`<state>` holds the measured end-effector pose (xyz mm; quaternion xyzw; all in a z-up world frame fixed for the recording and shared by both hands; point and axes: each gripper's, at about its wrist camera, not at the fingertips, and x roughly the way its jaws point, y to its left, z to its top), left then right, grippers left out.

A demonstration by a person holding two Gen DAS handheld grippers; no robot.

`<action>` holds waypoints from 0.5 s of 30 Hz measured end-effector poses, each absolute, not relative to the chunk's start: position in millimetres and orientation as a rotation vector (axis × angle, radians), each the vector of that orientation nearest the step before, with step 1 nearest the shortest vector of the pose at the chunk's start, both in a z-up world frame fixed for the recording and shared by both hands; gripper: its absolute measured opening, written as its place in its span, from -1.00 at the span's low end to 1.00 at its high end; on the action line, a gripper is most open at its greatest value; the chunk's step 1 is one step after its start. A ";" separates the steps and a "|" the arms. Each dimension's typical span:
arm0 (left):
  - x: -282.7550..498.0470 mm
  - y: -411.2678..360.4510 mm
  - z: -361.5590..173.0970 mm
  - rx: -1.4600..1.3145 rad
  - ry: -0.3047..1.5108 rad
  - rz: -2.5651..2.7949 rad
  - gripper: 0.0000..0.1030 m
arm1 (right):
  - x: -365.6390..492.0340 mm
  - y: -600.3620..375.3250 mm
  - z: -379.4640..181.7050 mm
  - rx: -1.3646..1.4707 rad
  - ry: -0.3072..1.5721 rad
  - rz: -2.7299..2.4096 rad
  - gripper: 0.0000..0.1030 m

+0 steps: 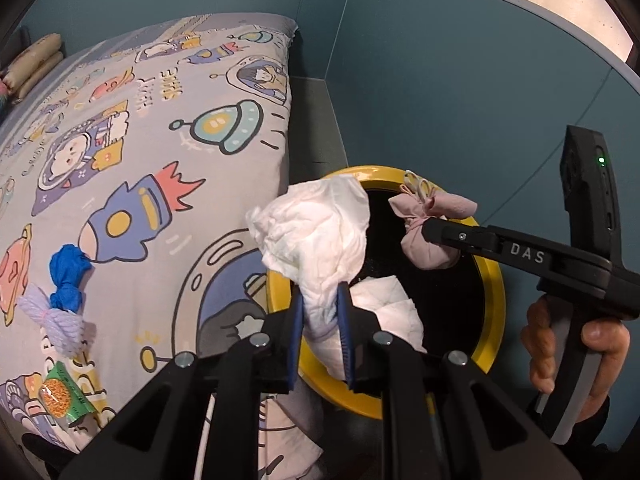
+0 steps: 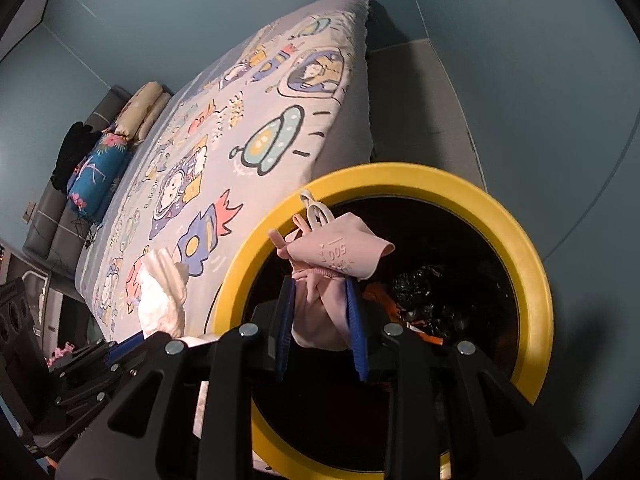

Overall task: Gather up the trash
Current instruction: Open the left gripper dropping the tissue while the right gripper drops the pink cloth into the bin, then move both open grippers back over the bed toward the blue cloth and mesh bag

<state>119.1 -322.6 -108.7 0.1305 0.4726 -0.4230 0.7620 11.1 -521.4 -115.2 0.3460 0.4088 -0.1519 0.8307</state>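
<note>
Yellow-rimmed bin [image 2: 516, 236] beside cartoon-print bed [image 2: 256, 120]

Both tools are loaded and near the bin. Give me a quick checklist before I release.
1. Left tool shut on white tissue: ok.
2. Right tool shut on pink mask: ok.
3. Mask over the bin opening: ok.
4. Tissue fully over the opening: cannot tell; it hangs near the rim by the bed.
5. Bin has room: ok, black bag sits low inside.
6. Bed trash remaining: not ok; blue wad, purple wad, green packet.
</note>
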 end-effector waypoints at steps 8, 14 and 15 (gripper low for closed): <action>122.2 -316.5 -110.3 0.254 1.042 -0.910 -0.10 | 10.5 -527.1 -114.5 0.744 0.853 -0.335 -0.30; 129.0 -301.0 -105.2 0.224 1.035 -0.881 0.16 | 5.8 -531.2 -109.8 0.754 0.833 -0.349 -0.27; 130.2 -297.9 -104.4 0.218 1.034 -0.876 0.21 | 6.9 -529.1 -108.0 0.750 0.830 -0.338 -0.26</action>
